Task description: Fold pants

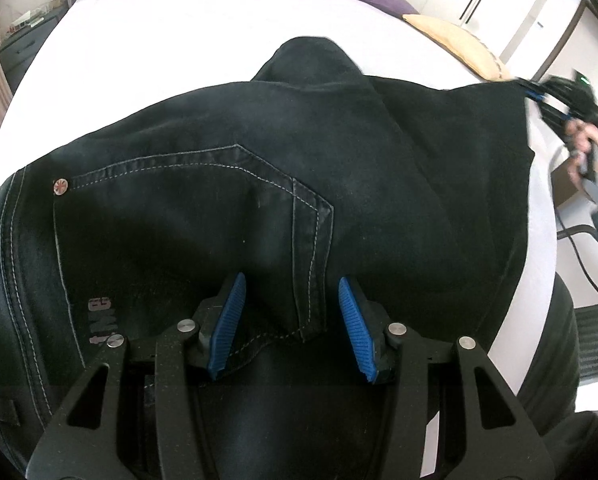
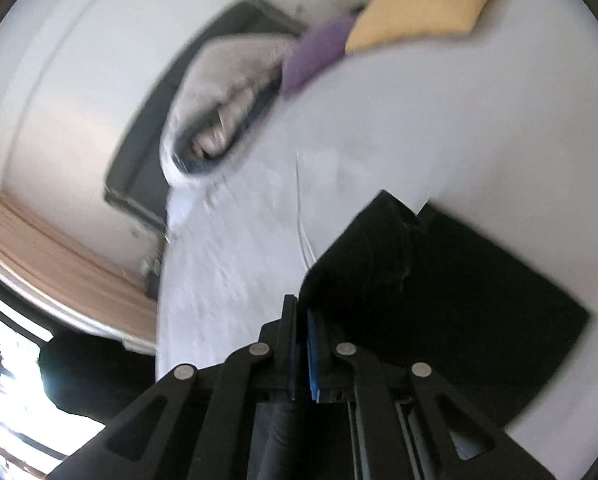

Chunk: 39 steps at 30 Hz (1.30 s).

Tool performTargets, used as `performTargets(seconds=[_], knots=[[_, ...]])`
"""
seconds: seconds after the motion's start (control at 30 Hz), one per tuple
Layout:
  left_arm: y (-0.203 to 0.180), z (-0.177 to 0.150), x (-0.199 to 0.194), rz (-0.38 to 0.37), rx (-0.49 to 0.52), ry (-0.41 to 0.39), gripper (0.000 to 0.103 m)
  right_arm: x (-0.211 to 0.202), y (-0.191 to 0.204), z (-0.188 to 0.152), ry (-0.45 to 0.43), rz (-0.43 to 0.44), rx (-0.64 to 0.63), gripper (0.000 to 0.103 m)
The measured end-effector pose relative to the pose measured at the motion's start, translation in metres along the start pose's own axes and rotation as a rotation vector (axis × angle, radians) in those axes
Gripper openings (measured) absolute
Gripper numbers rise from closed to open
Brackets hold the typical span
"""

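The black pants point(image 1: 259, 160) are spread on the white bed point(image 1: 159, 60), seat and back pocket point(image 1: 187, 208) uppermost. The left hand-held gripper point(image 1: 293, 328) is parted over the cloth by the pocket seam — nothing is pinched, the 2 pads merely straddling it. The right hand-held gripper point(image 2: 303, 344) is clenched tight; dark cloth lies right at its tips, but whether a hem is caught cannot be told. If only a thin edge is held, it could be lost in a quick pull — and with the left side unpinned, the whole garment could be dragged, leaving a skewed fold.
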<state>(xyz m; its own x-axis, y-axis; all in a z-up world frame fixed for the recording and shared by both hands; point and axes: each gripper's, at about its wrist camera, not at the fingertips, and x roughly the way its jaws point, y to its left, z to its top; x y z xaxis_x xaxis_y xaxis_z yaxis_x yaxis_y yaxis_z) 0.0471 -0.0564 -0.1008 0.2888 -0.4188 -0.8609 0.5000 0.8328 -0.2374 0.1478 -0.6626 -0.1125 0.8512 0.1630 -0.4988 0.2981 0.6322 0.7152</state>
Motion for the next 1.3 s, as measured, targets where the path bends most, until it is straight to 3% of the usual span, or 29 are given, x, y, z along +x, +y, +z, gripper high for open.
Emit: performTargets(seconds=[0.07,0.1,0.13,0.17,0.3,0.4,0.53,0.6,0.7,0.83,0.93,1.03,1.13,1.3], knots=[[0.0,-0.001,-0.001,0.003,-0.003,-0.003,0.047,-0.028,-0.024,-0.006,-0.041,-0.066,0.063,0.013],[-0.001,-0.001,-0.001,0.004,-0.003,-0.005,0.047,-0.035,-0.039,-0.009,-0.037,-0.147,0.102,0.033],[-0.001,-0.002,-0.001,0.005,-0.003,-0.005,0.047,-0.043,-0.063,-0.015,-0.015,-0.271,0.162,0.039],[-0.002,-0.002,-0.001,0.006,-0.001,-0.004,0.047,-0.05,-0.078,-0.02,-0.015,-0.311,0.204,0.039],[-0.004,-0.003,-0.001,0.014,-0.001,-0.002,0.047,-0.092,-0.111,-0.038,-0.1,-0.246,0.259,0.04],[-0.007,-0.001,-0.001,0.024,0.001,0.001,0.047,-0.09,-0.119,-0.041,-0.063,-0.108,0.262,0.04],[-0.011,0.0,-0.003,0.034,0.003,0.005,0.047,-0.074,-0.107,-0.031,-0.027,-0.013,0.207,0.04],[-0.012,0.0,-0.003,0.036,0.006,0.007,0.047,-0.058,-0.094,-0.016,-0.017,-0.015,0.155,0.041],[-0.013,0.001,-0.003,0.037,0.005,0.006,0.047,-0.046,-0.084,0.014,-0.023,-0.047,0.053,0.052],[-0.013,0.001,-0.003,0.035,0.007,0.004,0.047,-0.013,-0.074,0.048,0.082,-0.156,-0.122,0.056],[-0.013,0.001,-0.003,0.035,0.007,0.005,0.047,0.017,-0.085,0.062,0.204,-0.191,-0.133,0.056],[-0.013,0.002,-0.002,0.035,0.007,0.005,0.047,0.032,-0.084,0.062,0.286,-0.146,-0.191,0.052],[-0.014,0.002,-0.002,0.035,0.007,0.004,0.047,0.039,-0.074,0.051,0.35,-0.165,-0.307,0.026],[-0.013,0.001,-0.003,0.034,0.007,0.0,0.047,0.026,-0.051,0.044,0.32,-0.131,-0.428,0.008]])
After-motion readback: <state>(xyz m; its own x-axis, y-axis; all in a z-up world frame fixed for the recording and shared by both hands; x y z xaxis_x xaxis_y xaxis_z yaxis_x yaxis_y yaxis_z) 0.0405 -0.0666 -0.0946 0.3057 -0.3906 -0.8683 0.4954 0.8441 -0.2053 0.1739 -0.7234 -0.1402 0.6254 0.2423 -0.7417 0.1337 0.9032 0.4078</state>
